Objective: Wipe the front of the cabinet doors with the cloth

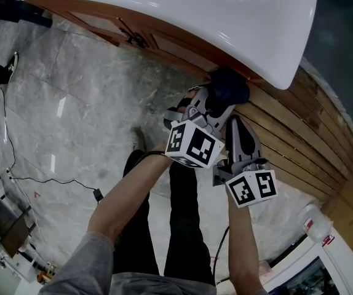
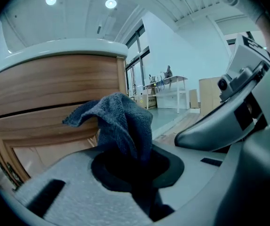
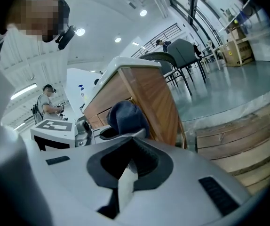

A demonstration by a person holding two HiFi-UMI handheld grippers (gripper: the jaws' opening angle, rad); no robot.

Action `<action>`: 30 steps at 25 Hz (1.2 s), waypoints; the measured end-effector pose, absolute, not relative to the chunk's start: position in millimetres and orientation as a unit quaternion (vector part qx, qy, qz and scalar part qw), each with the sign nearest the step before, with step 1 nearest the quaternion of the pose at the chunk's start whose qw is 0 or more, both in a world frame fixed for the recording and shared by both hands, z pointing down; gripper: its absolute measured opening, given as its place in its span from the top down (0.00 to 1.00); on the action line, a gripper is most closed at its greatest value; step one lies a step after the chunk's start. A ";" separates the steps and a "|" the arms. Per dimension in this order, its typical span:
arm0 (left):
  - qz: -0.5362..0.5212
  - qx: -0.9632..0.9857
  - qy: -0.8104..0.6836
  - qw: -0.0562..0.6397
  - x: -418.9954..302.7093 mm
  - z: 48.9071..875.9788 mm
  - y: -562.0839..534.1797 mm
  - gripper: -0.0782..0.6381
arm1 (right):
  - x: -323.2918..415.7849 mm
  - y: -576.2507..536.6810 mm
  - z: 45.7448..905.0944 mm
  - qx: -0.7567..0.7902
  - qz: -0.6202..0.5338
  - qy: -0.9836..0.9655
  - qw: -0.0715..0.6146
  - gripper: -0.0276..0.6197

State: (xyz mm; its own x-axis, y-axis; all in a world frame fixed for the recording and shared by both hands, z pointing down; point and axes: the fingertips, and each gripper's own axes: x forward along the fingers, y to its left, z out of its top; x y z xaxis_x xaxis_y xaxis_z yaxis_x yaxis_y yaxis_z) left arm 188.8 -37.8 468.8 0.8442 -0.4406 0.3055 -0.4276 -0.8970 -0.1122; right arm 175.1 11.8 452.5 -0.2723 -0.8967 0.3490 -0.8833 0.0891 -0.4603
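A dark blue cloth (image 1: 229, 88) is bunched against the wooden cabinet just under the white countertop (image 1: 195, 11). My left gripper (image 1: 216, 102) is shut on it. In the left gripper view the cloth (image 2: 118, 121) stands up out of the closed jaws in front of the cabinet door (image 2: 41, 126). My right gripper (image 1: 238, 125) sits just right of and below the left one, shut with nothing in it. Its view shows the cloth (image 3: 125, 117) and the cabinet's side (image 3: 149, 102) ahead. More door panels (image 1: 127, 37) run off to the upper left.
Grey marble floor with a black cable (image 1: 41, 180) lies at the left. A wooden slatted platform (image 1: 299, 146) runs along the right. The person's legs stand below the grippers. Chairs (image 3: 182, 55) and another person (image 3: 48, 102) are far off.
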 end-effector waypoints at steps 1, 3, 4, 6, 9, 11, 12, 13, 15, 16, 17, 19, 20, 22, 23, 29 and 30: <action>-0.164 -0.960 0.226 0.017 189.0 468.9 -36.4 0.81 | 175.6 12.3 451.4 -0.603 -0.302 0.738 0.010 0.94; -0.163 -0.960 0.225 0.015 188.5 468.3 -34.1 0.81 | 177.5 12.2 449.9 -0.604 -0.300 0.738 0.010 0.94; -0.163 -0.961 0.223 0.015 188.2 467.6 -32.9 0.81 | 178.3 11.7 449.4 -0.605 -0.300 0.737 0.011 0.94; -0.161 -0.962 0.219 0.017 186.9 465.7 -30.3 0.81 | 177.4 10.4 448.4 -0.607 -0.300 0.736 0.013 0.94; -0.158 -0.963 0.218 0.022 180.3 464.5 -29.3 0.81 | 171.0 8.2 448.7 -0.605 -0.301 0.737 0.013 0.94; -0.158 -0.962 0.221 0.022 173.1 465.8 -29.6 0.81 | 166.7 8.0 450.5 -0.604 -0.302 0.737 0.012 0.94; -0.159 -0.962 0.223 0.021 168.8 466.9 -29.4 0.81 | 164.7 8.5 451.6 -0.604 -0.303 0.737 0.011 0.94; -0.160 -0.961 0.225 0.019 164.2 468.0 -29.1 0.81 | 162.5 9.0 452.5 -0.604 -0.304 0.737 0.011 0.94; -0.161 -0.960 0.230 0.017 154.4 470.0 -29.1 0.81 | 157.2 9.1 453.7 -0.604 -0.306 0.736 0.011 0.94; -0.162 -0.959 0.232 0.016 149.2 471.0 -29.5 0.81 | 153.9 8.6 454.1 -0.603 -0.307 0.736 0.011 0.94; -0.164 -0.958 0.234 0.015 143.6 472.1 -30.1 0.81 | 150.2 7.8 454.4 -0.603 -0.307 0.736 0.010 0.94; -0.166 -0.957 0.238 0.013 132.0 474.8 -31.6 0.81 | 142.1 5.7 455.2 -0.601 -0.307 0.737 0.009 0.94; -0.167 -0.956 0.240 0.012 126.1 476.3 -32.5 0.81 | 137.8 4.4 455.6 -0.601 -0.307 0.738 0.009 0.94; -0.169 -0.955 0.245 0.009 114.0 478.9 -35.3 0.81 | 129.2 1.6 456.2 -0.600 -0.307 0.739 0.010 0.94; -0.170 -0.954 0.248 0.007 107.8 479.7 -36.8 0.81 | 124.8 0.3 456.4 -0.599 -0.307 0.739 0.010 0.94; -0.178 -0.949 0.261 0.003 70.9 484.7 -49.7 0.81 | 97.0 -7.5 457.1 -0.597 -0.308 0.740 0.013 0.94; -0.179 -0.948 0.263 0.002 65.6 485.4 -52.1 0.81 | 92.6 -8.8 457.4 -0.597 -0.309 0.741 0.013 0.94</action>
